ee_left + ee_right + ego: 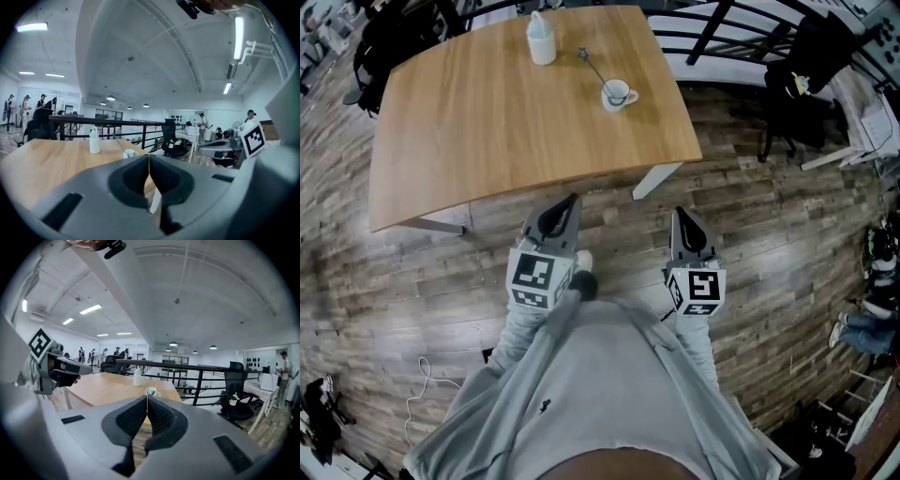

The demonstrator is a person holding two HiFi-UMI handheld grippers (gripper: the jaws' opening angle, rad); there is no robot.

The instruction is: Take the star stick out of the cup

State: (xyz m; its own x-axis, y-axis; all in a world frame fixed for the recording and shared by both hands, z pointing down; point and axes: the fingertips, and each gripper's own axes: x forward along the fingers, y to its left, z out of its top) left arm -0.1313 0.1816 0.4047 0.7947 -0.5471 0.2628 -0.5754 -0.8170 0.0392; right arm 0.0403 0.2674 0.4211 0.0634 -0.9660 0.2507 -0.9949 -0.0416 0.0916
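A white cup (617, 94) stands near the far right of the wooden table (487, 122). The thin star stick (592, 64) rests in it and leans away to the left. Both grippers hang in front of the table's near edge, well short of the cup. My left gripper (571, 202) is shut with nothing in it, and so is my right gripper (680, 216). In the left gripper view the cup (129, 153) shows small just above the closed jaws of the left gripper (149, 157). In the right gripper view the cup (151, 392) sits just above the closed right gripper (147, 399).
A white bottle (541, 39) stands at the table's far edge, left of the cup. A black railing (201, 373) runs behind the table. Black office chairs (792, 84) stand to the right. Several people are in the distance. The floor is wood planks.
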